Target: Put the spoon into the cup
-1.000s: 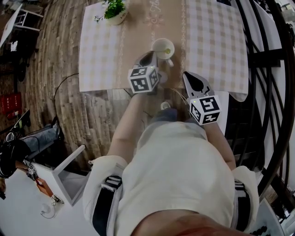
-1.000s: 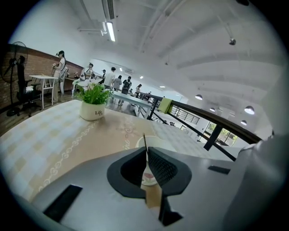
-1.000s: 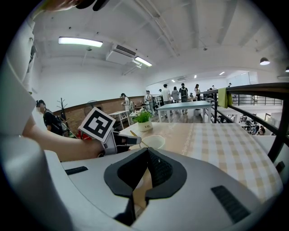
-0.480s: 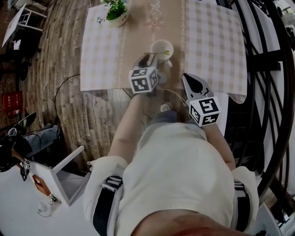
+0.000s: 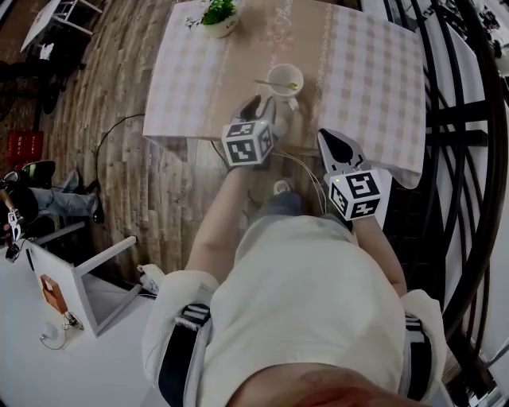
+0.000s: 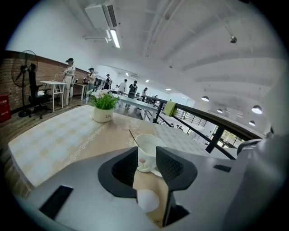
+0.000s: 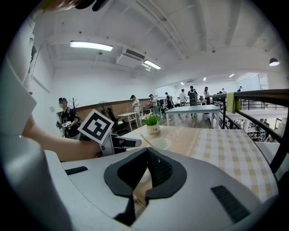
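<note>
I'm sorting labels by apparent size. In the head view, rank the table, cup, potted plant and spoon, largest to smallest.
1. table
2. potted plant and cup: about alike, plant cropped by the frame, so not ranked
3. spoon

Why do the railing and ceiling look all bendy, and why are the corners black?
Left gripper view: a wide-angle lens bows the railing and leaves black corners; the cup looks sharp. Right gripper view: same bending, and the ceiling light glares plain white. Head view: dimmer, with washed-out colours.
</note>
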